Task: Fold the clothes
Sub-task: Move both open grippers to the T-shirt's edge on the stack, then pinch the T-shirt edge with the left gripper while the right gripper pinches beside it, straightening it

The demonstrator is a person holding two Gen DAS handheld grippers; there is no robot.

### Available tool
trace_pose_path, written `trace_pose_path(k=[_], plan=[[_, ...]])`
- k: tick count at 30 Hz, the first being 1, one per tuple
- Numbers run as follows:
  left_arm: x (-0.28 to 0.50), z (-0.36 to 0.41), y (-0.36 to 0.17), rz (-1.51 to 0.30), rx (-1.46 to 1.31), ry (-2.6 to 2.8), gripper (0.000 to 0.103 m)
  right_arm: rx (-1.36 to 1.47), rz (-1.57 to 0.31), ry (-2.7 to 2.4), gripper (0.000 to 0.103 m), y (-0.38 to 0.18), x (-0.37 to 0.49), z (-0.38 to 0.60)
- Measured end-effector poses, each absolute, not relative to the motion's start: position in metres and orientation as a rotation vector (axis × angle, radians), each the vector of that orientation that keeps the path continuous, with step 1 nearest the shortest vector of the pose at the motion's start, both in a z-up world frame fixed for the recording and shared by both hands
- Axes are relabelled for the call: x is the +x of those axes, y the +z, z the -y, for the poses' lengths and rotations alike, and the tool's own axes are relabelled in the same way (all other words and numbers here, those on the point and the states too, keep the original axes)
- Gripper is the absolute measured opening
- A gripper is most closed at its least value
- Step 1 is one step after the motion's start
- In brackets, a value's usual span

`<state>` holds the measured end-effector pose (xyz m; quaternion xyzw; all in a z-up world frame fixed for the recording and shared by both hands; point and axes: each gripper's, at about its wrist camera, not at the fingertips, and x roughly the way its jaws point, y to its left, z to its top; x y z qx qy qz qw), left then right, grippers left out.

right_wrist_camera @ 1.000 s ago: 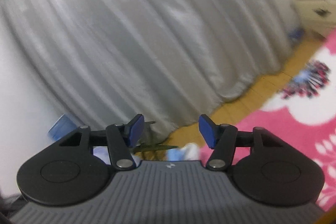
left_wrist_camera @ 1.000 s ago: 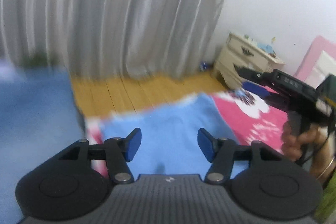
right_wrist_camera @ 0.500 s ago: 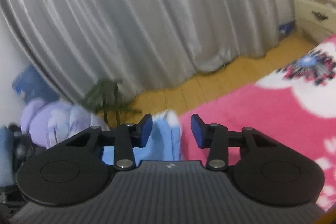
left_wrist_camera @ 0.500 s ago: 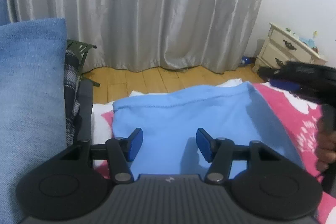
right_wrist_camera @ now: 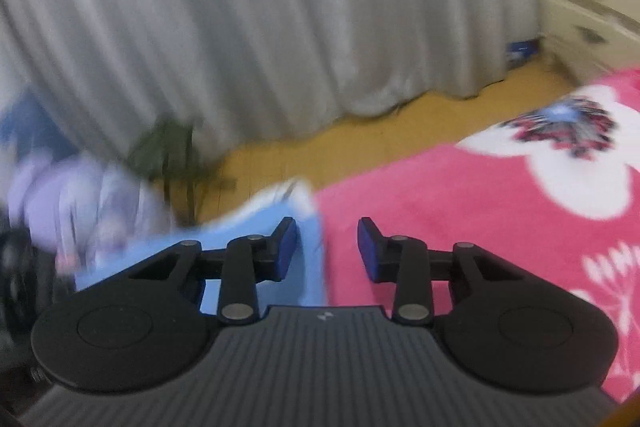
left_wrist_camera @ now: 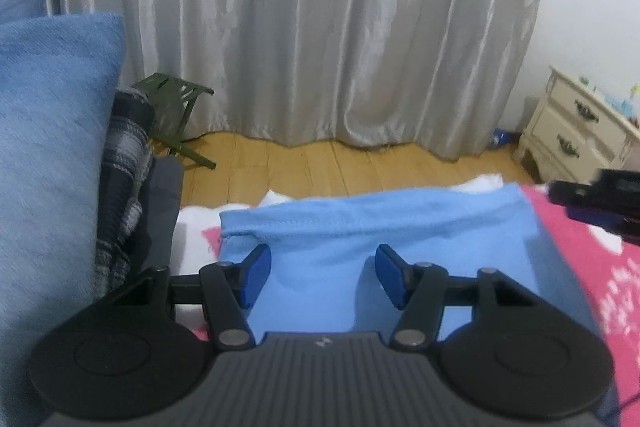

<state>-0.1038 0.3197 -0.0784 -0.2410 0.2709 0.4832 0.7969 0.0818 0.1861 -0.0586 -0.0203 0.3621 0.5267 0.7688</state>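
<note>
- Two grippers hang over a light blue garment (left_wrist_camera: 384,239) spread on a pink flowered blanket (right_wrist_camera: 460,211); the garment's stitched hem lies toward twelve o'clock, near the wooden floor (left_wrist_camera: 320,167).
- Left gripper (left_wrist_camera: 323,277): jaws apart, nothing between them, garment below; the other gripper's black tip shows at three o'clock.
- Right gripper (right_wrist_camera: 327,249): jaws closing, not yet pressing; the garment's right edge runs between them, blanket under the right finger.
- At nine o'clock of the left view a blue denim pile (left_wrist_camera: 48,167); grey curtain (left_wrist_camera: 300,27) at twelve; cream drawers (left_wrist_camera: 580,131) at two.
</note>
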Motion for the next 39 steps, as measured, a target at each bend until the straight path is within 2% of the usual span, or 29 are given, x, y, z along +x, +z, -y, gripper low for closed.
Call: trace_pose_path(k=[7, 12, 17, 23, 25, 31, 34, 38, 39], plan=[[-0.104, -0.325, -0.076, -0.558, -0.544, 1.07, 0.061, -0.088, -0.682, 1.174, 0.032, -0.02, 0.08, -0.122], [-0.115, -0.3, -0.057, -0.546, -0.509, 0.962, 0.061, -0.149, -0.678, 1.163, 0.024, -0.014, 0.074, -0.067], [-0.141, -0.261, -0.045, -0.642, -0.418, 0.666, 0.061, -0.276, -0.717, 1.26, 0.023, -0.035, 0.031, -0.058], [-0.176, -0.22, -0.067, -0.823, -0.344, 0.411, 0.06, -0.407, -0.837, 1.251, 0.02, -0.091, 0.012, -0.066], [-0.185, -0.208, -0.069, -0.829, -0.249, 0.341, 0.061, -0.365, -0.873, 1.141, 0.02, -0.098, 0.03, -0.057], [-0.206, -0.175, -0.075, -0.9, -0.022, 0.156, 0.061, 0.083, -0.983, 1.036, 0.023, -0.073, 0.082, 0.012], [-0.213, -0.159, -0.082, -0.92, 0.105, 0.134, 0.06, 0.217, -1.145, 1.071, 0.023, -0.08, 0.087, 0.021], [-0.217, -0.147, -0.096, -0.939, 0.236, 0.139, 0.051, 0.26, -1.329, 1.049, 0.024, -0.11, 0.083, 0.007], [-0.218, -0.146, -0.098, -0.946, 0.251, 0.137, 0.045, 0.261, -1.348, 1.035, 0.024, -0.117, 0.082, 0.002]])
